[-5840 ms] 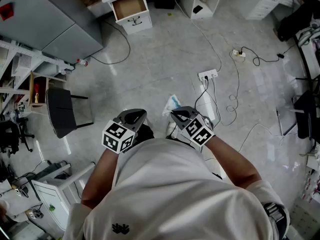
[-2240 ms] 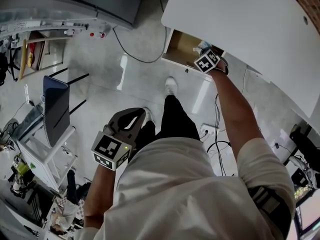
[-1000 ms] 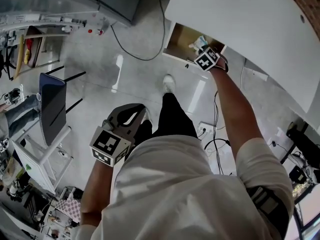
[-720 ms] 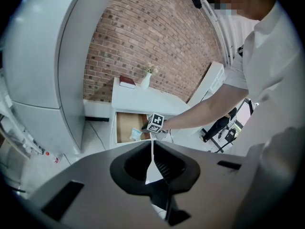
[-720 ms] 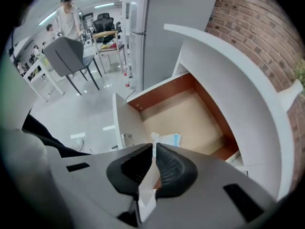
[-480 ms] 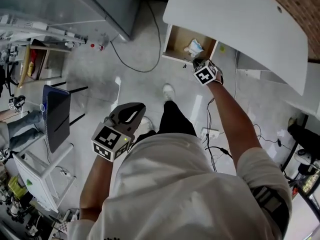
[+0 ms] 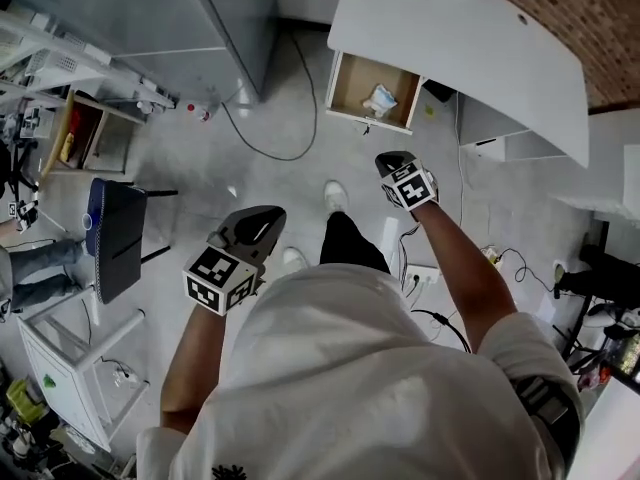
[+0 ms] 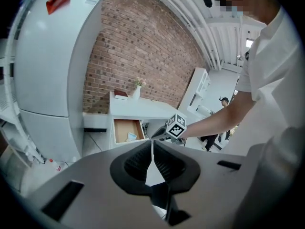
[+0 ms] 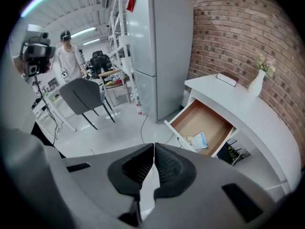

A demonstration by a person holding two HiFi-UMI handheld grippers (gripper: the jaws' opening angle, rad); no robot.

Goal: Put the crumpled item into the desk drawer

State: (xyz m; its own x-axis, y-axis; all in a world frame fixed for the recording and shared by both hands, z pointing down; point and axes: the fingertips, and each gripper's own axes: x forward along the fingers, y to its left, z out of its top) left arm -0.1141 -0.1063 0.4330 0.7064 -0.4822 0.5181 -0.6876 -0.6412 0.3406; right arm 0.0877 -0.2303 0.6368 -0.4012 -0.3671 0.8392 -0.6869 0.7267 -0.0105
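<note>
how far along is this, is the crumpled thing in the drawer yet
Done: the crumpled item lies inside the open drawer. In hand: nothing; the right gripper and left gripper are both shut and empty, clear of the drawer. Left: little, perhaps only pushing the drawer shut.

drawer [image 7: 350,83]: matt bare wood inside | desk [image 7: 480,48]: smooth white | floor [image 7: 262,182]: glossy grey | wall [image 9: 228,27]: rough brick
</note>
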